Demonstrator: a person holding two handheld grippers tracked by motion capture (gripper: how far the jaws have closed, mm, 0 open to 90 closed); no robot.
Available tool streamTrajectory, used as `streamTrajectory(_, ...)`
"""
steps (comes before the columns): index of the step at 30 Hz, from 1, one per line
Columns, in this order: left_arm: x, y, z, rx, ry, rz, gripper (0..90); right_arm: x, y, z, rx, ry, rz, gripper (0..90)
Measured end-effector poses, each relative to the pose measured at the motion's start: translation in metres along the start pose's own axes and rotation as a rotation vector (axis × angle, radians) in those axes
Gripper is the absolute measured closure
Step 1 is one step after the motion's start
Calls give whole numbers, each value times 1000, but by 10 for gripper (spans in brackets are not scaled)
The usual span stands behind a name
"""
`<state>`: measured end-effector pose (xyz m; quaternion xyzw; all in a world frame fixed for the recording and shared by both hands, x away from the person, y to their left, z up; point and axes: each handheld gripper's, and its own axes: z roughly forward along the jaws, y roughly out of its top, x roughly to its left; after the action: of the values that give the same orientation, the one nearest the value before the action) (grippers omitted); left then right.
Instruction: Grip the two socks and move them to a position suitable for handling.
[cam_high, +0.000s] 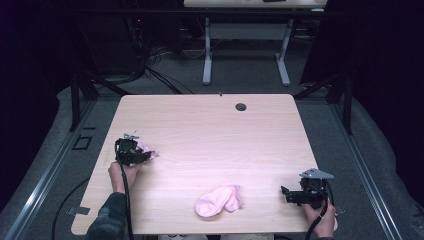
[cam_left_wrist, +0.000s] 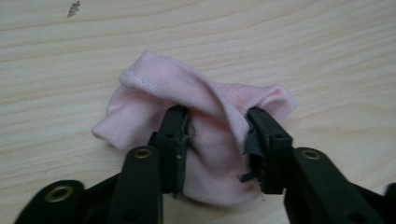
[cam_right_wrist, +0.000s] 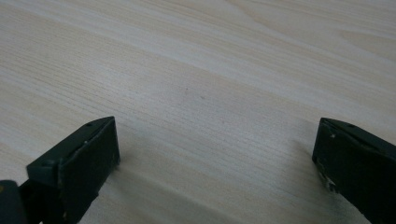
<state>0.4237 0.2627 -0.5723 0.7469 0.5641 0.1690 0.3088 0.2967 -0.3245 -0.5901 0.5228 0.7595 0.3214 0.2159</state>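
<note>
The left gripper (cam_left_wrist: 218, 140) pinches the crumpled pink sock (cam_left_wrist: 205, 107) near the table's (cam_high: 210, 125) left edge (bunched fabric); lift slowly. The right gripper (cam_right_wrist: 215, 154) gapes wide, holding nothing.

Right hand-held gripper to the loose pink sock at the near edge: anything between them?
Nothing: high view shows bare table between right hand-held gripper and sock.

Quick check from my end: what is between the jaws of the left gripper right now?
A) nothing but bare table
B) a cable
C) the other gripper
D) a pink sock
D: in the left gripper view the left gripper has its two black jaws pressed into the bunched fabric of a pink sock lying on the table.
</note>
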Motion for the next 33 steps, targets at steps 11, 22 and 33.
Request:
streamTrajectory(11, -4, 0, -17, -61, -50, -3, 776, 0, 0, 0, 0, -2, 2, 0)
streamTrajectory(22, -71, 17, -49, -143, -186, 142, 777, 0, 0, 0, 4, -3, -1, 0)
streamTrajectory(33, -165, 21, -38, -117, -360, 309, 775, -1, 0, 0, 5, -5, 0, 0)
